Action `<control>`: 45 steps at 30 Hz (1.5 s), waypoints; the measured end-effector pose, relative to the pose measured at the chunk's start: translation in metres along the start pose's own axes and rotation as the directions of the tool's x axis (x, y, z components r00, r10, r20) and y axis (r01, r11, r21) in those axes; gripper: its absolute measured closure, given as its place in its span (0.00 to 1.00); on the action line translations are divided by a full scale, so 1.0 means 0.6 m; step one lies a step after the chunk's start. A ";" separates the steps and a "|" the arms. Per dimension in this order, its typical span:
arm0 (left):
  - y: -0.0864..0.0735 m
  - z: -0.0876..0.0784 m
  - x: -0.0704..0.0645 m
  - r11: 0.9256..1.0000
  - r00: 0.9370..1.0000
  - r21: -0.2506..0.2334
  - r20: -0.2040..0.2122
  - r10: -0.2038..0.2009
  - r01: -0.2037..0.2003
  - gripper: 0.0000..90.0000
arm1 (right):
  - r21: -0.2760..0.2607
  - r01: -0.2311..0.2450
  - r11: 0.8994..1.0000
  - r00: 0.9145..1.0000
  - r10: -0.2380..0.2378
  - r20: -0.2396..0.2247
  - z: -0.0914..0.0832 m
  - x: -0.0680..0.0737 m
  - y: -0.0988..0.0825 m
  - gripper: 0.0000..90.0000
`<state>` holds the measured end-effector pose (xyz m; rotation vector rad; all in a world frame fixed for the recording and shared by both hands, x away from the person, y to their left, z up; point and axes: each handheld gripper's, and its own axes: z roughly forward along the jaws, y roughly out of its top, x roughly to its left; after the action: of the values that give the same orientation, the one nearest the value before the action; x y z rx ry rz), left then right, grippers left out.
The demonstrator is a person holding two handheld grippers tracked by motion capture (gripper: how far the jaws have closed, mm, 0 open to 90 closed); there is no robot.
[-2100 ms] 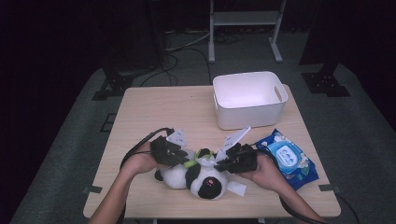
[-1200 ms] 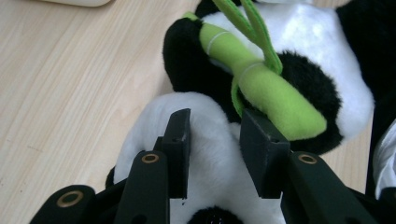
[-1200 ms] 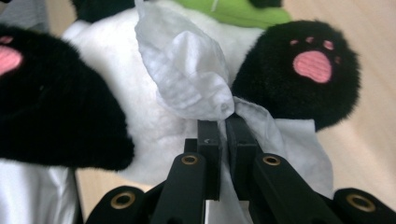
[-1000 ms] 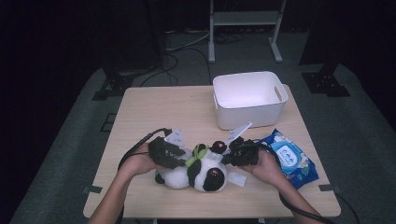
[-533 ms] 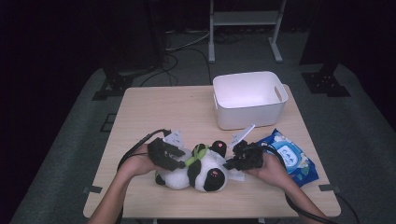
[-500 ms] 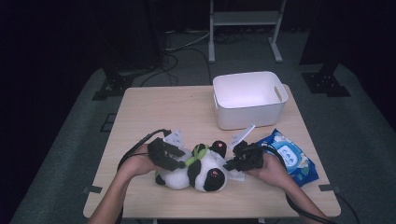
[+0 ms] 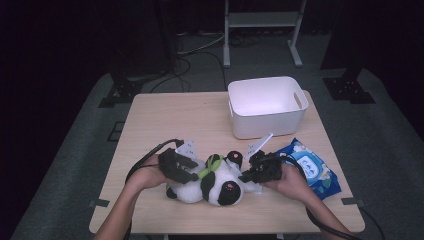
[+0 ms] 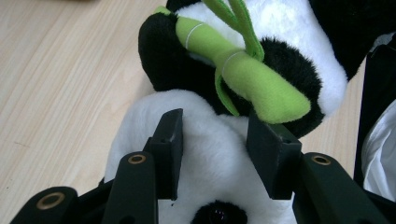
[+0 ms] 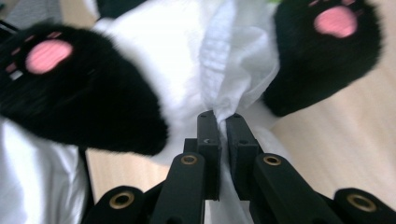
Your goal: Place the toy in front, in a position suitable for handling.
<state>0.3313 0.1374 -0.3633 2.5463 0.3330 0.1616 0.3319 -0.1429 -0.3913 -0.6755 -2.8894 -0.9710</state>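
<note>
A black-and-white panda plush [image 7: 215,182] lies on the wooden table [image 7: 165,120] near its front edge, with a green bamboo piece [image 8: 243,70] on its chest. My left gripper [image 7: 192,167] holds it from the left. In the left gripper view its jaws [image 8: 217,149] press into the white fur [image 8: 205,116] from both sides. My right gripper [image 7: 247,176] is at the plush's right side. In the right gripper view its jaws [image 9: 222,119] are shut on a white wipe [image 9: 238,60], which lies against the white belly between the two black feet [image 9: 74,93].
A white plastic bin [image 7: 267,105] stands at the back right of the table. A blue pack of wipes [image 7: 312,167] lies just right of my right hand. Dark floor with cables and a stand surrounds the table.
My right gripper and its wipe have shifted slightly toward the front along the plush. The plush has rolled a little. My left hand has stayed put.
</note>
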 end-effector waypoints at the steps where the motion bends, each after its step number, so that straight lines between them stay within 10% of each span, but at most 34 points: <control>1: 0.000 0.000 -0.001 1.000 1.000 0.000 0.001 0.000 0.000 0.61 | -0.001 -0.001 1.000 1.000 0.001 0.008 0.001 -0.001 0.002 0.95; 9: -0.004 0.000 -0.003 1.000 1.000 -0.008 0.006 0.003 -0.003 0.61 | -0.019 -0.023 1.000 0.999 0.023 0.046 0.009 -0.012 0.009 0.95; 22: -0.008 0.000 -0.005 1.000 1.000 -0.019 0.006 0.000 0.000 0.61 | 0.019 0.019 1.000 0.996 -0.018 -0.087 -0.005 0.019 -0.004 0.95; 37: -0.008 0.000 -0.004 1.000 1.000 -0.022 0.003 -0.003 0.003 0.59 | -0.004 -0.060 0.998 0.996 0.060 0.069 -0.075 -0.020 -0.049 0.95; 45: -0.006 0.000 -0.004 1.000 1.000 -0.014 -0.001 0.003 -0.003 0.59 | -0.045 -0.152 0.987 0.970 0.158 0.184 -0.133 -0.056 -0.091 0.94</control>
<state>0.3281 0.1395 -0.3654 2.5325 0.3279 0.1661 0.3309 -0.2415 -0.3636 -1.0310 -2.9259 -0.9826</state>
